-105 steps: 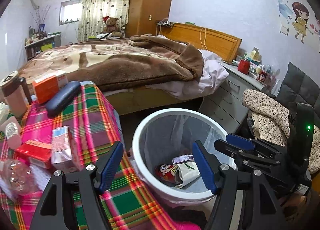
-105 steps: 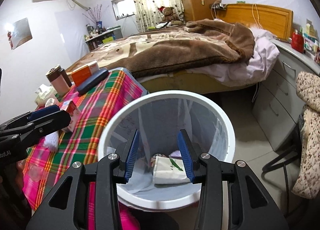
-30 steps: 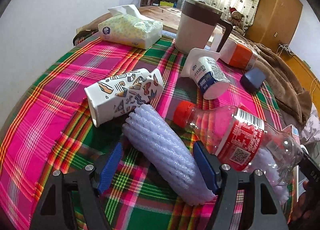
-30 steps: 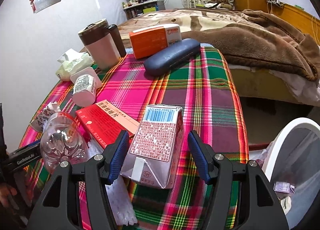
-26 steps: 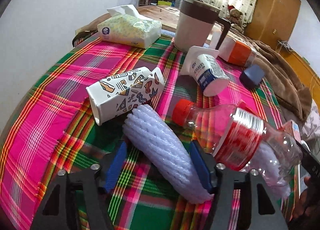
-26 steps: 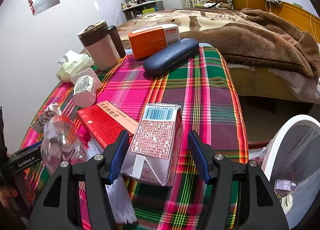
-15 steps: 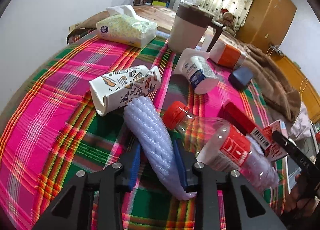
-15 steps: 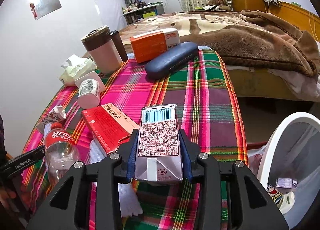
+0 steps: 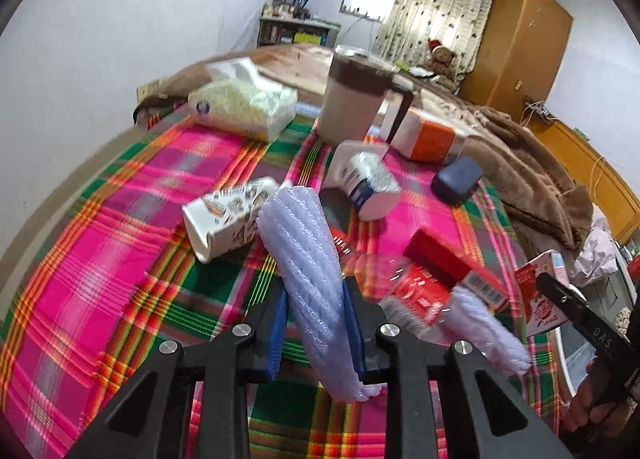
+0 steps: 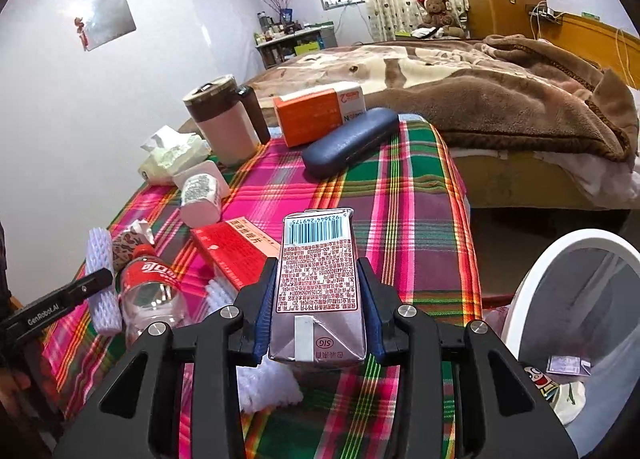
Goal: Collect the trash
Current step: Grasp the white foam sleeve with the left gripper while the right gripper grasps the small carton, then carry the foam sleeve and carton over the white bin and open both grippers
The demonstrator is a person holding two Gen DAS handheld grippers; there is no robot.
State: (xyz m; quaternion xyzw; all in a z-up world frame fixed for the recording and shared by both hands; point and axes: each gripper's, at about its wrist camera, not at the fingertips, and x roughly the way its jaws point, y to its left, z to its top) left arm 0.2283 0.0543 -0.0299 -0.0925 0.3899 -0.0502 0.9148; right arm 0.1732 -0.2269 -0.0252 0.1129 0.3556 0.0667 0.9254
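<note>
Left wrist view: your left tool (image 9: 314, 329) is clenched on the foam sleeve (image 9: 306, 259), pads pressing both sides near its lower end. The sleeve's long axis runs forward and slightly left from the tool, its far end over the crumpled paper cup (image 9: 226, 219) on the worktop (image 9: 120, 259). The plastic bottle (image 9: 400, 291) lies just right of the tool. Only a sliver of white rim shows at the far right edge, probably the bin.

Right wrist view: your right tool (image 10: 318, 317) grips the drink carton (image 10: 318, 287) by its 2 narrow sides, with the carton's long axis pointing straight ahead along the fingers. The trash bin (image 10: 532, 283) stands low and close to the right of this tool, mouth open, with scraps already inside.

Finding: the bin lies to the right of both tools, and the right hand is nearer. The right load should reach it with a short swing, while the left must cross the worktop.
</note>
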